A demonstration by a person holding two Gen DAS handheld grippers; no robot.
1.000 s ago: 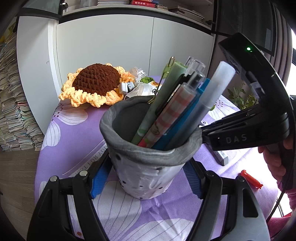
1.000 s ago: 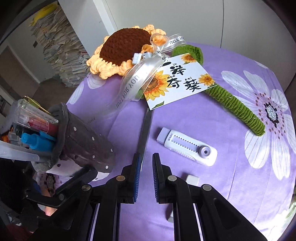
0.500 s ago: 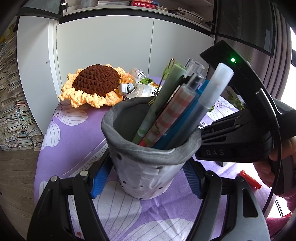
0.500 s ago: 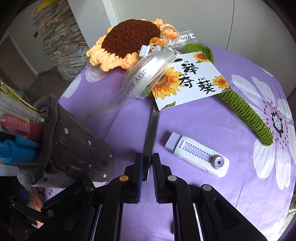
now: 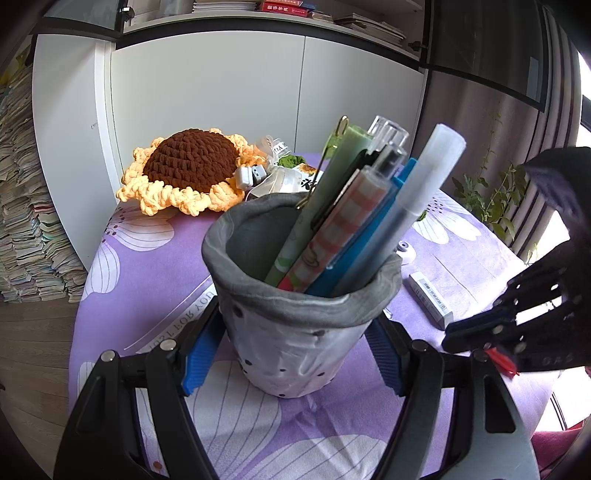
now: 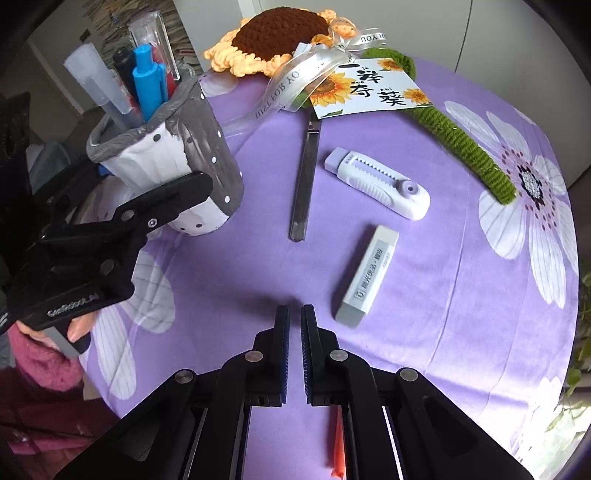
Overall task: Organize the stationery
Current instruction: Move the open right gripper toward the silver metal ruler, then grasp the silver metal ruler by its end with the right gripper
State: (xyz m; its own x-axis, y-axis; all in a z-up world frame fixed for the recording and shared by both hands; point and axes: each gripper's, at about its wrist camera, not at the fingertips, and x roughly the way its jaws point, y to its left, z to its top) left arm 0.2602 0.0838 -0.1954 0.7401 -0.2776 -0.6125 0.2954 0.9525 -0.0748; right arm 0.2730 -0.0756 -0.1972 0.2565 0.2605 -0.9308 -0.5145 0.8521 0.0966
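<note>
1. Gripping the pen cup (image 5: 295, 332), the left gripper (image 5: 291, 362) has a blue pad on each side of the grey, dotted wall, clamped on it down near the base.
2. That cup stands on the purple flowered tablecloth (image 6: 424, 295), close to its left edge in the right wrist view, and it leans a little.
3. Packed inside are several pens (image 5: 343, 229): a green one, a checked orange one, a blue one and a frosted clear one, all slanting toward the right of the left wrist view.
4. Over to the right gripper (image 6: 294, 325): its jaws stand nearly together with only a thin gap, and nothing is between them.
5. It points down at bare cloth, with a white eraser (image 6: 369, 277) just to its right.
6. Beyond the eraser lies a white and lilac utility knife (image 6: 380, 182), and beside that a slim metal ruler (image 6: 306, 177) running away toward the card.
7. A small orange-red piece (image 6: 338, 443) lies on the cloth under the right gripper's body; what it is I cannot tell.
8. At the far side rests a crocheted sunflower (image 6: 273, 33) with a green stem (image 6: 461, 147), a ribbon (image 6: 295, 77) and a printed sunflower card (image 6: 369, 90).
9. Fingers and a pink sleeve (image 6: 40, 362) show behind the left gripper's handle.
</note>
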